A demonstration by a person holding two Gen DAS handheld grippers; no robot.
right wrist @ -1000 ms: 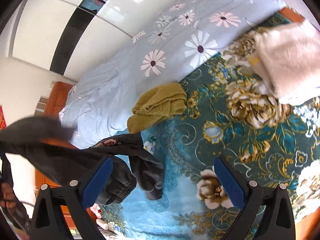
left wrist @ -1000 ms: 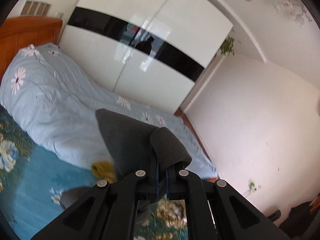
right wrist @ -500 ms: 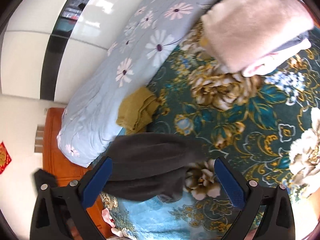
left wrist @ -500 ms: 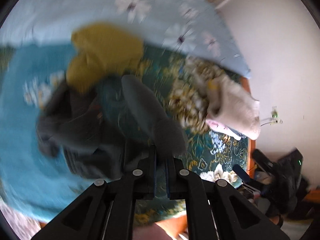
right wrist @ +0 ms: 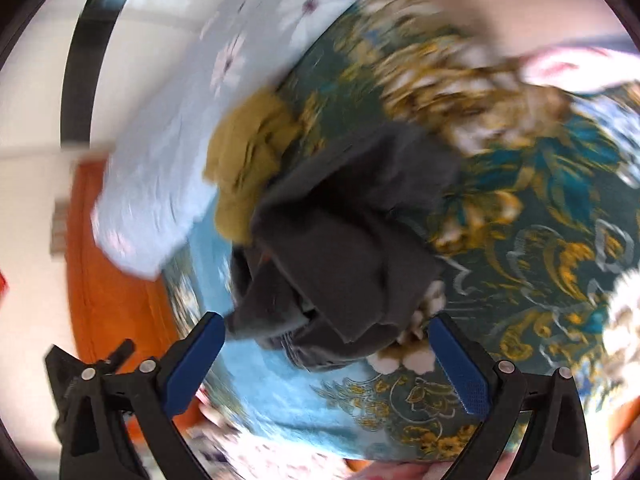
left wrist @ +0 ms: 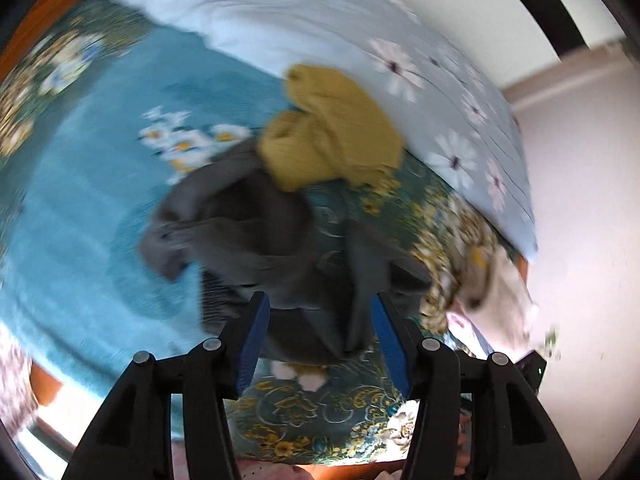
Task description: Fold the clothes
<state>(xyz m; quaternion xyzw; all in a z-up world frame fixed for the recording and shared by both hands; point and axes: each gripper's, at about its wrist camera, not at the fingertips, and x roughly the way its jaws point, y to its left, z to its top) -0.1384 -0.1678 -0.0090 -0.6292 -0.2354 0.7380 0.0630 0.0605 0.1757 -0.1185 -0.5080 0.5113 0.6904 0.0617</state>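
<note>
I had both tongs, left (left wrist: 318, 330) and right (right wrist: 326, 358), spread and empty above the grey garment (right wrist: 340, 248), which lay bunched, probably unfolded, on the bed (right wrist: 540, 240)

A home bedroom: a bed (left wrist: 100, 200) with floral teal cover fills the frame, a daisy-print quilt (left wrist: 360, 32) along its upper edge, a glossy wardrobe (left wrist: 500, 8) at upper right.
</note>
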